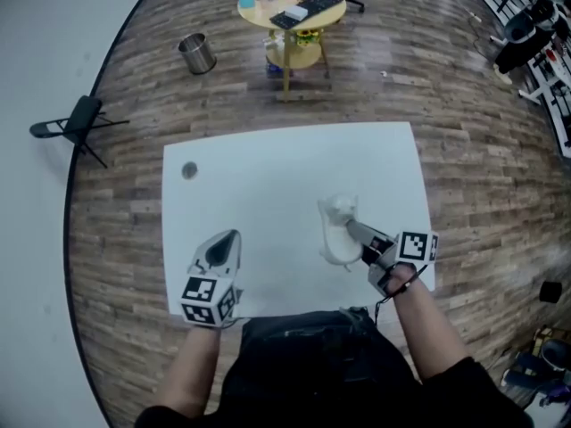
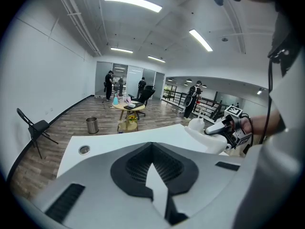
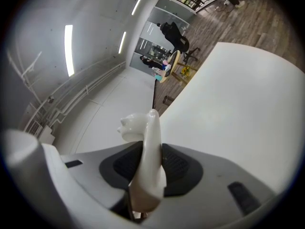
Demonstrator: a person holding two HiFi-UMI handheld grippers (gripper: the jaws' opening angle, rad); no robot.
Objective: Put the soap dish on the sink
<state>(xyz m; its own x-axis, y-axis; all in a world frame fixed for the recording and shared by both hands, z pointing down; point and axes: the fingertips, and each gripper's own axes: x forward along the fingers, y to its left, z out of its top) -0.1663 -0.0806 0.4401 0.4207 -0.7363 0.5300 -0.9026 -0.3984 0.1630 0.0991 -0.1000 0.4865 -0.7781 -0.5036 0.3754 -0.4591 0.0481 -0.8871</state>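
Observation:
The white soap dish (image 1: 337, 246) hangs tilted on edge just above the right part of the white table (image 1: 268, 163). My right gripper (image 1: 351, 227) is shut on it, the dark pads pressing its thin rim from both sides. In the right gripper view the dish (image 3: 148, 128) rises upright out of the right gripper (image 3: 151, 149), with a knobby end at the top. My left gripper (image 1: 232, 236) rests low at the table's front left, shut and holding nothing. From the left gripper (image 2: 152, 147) the dish (image 2: 209, 138) shows far to the right. No basin is in view.
A small round grey fitting (image 1: 189, 170) sits in the table's far left corner. Beyond the table stand a round yellow table (image 1: 290, 7) with items, a metal bin (image 1: 197, 53) and a black folding chair (image 1: 76, 123) on the wood floor. People stand far back (image 2: 110, 85).

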